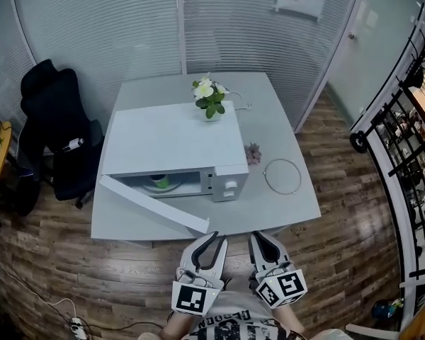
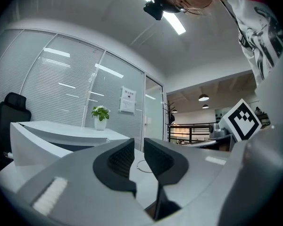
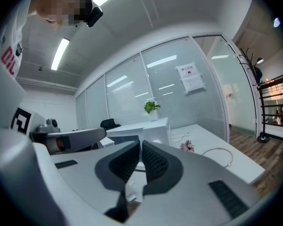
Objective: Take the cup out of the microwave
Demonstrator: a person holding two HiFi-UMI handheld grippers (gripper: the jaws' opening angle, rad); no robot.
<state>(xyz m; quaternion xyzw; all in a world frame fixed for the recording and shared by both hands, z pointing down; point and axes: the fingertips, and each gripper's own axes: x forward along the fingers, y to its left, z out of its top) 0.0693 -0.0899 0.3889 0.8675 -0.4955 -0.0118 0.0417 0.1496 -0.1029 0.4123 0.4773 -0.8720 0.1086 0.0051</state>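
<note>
A white microwave (image 1: 173,144) stands on a grey table (image 1: 297,207) with its door (image 1: 152,205) swung open toward the front left. Inside it a green cup (image 1: 160,182) rests on the turntable plate. Both grippers are held off the table's near edge, in front of the microwave and apart from it. My left gripper (image 1: 211,241) (image 2: 138,142) is open by a narrow gap with nothing between the pads. My right gripper (image 1: 263,238) (image 3: 140,145) has its pads together and holds nothing. Neither gripper view shows the cup.
A potted plant (image 1: 210,98) sits on top of the microwave. To the microwave's right, a small pink flower (image 1: 253,153) and a loop of white cable (image 1: 282,176) lie on the table. A black office chair (image 1: 53,126) stands to the left. Glass walls with blinds stand behind.
</note>
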